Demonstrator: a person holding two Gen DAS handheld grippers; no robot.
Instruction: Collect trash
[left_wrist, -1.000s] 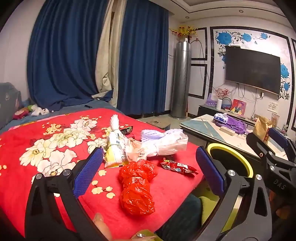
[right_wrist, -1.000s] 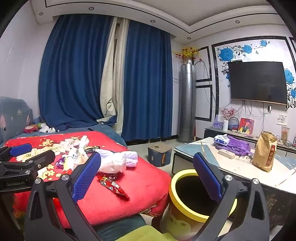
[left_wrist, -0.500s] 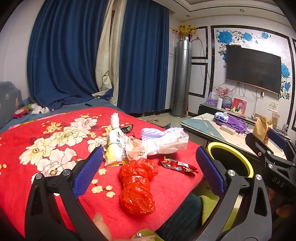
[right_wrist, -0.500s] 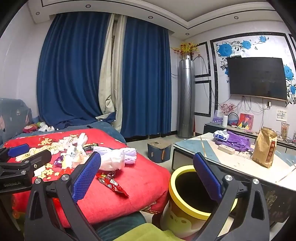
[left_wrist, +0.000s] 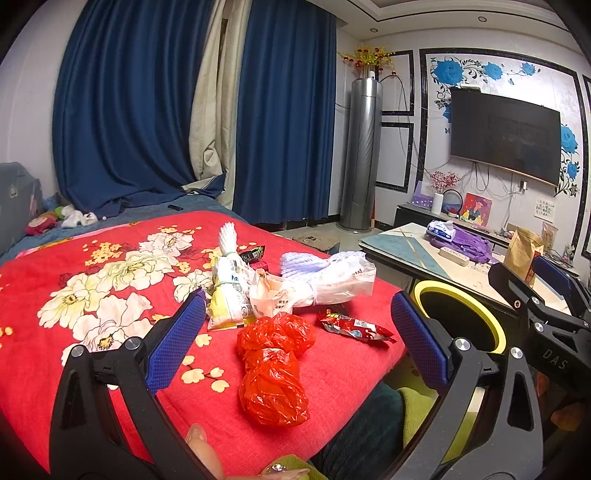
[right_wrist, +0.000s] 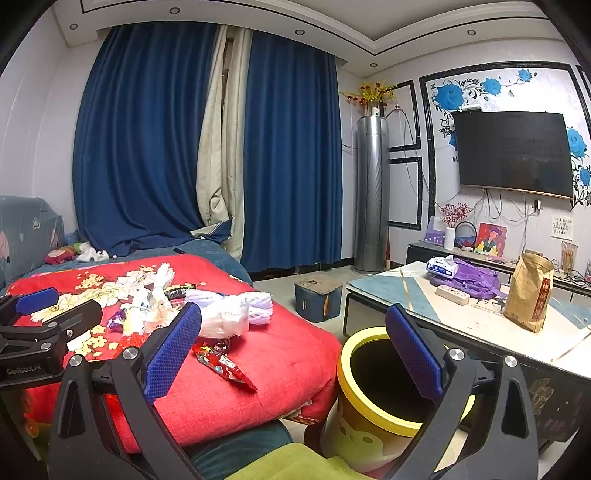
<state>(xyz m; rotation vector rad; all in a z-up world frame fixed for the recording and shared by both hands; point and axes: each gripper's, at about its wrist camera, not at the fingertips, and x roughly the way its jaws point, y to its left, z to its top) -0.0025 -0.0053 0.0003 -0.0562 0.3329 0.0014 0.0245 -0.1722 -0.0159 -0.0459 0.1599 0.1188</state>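
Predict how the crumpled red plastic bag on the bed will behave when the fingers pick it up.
The red plastic bag looks thin and crinkled, so probably floppy and light. Its glossy film may slip. Bunched loosely, it would likely squash rather than roll.

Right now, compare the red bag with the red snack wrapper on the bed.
The red bag is crumpled, shiny, plain plastic, knotted into lumps; the snack wrapper is flat, slim and printed. The bag is bulkier and lies nearer the left gripper, between its open fingers; the wrapper lies toward the bed edge, by the bin. Both are red, on the bed, untouched.
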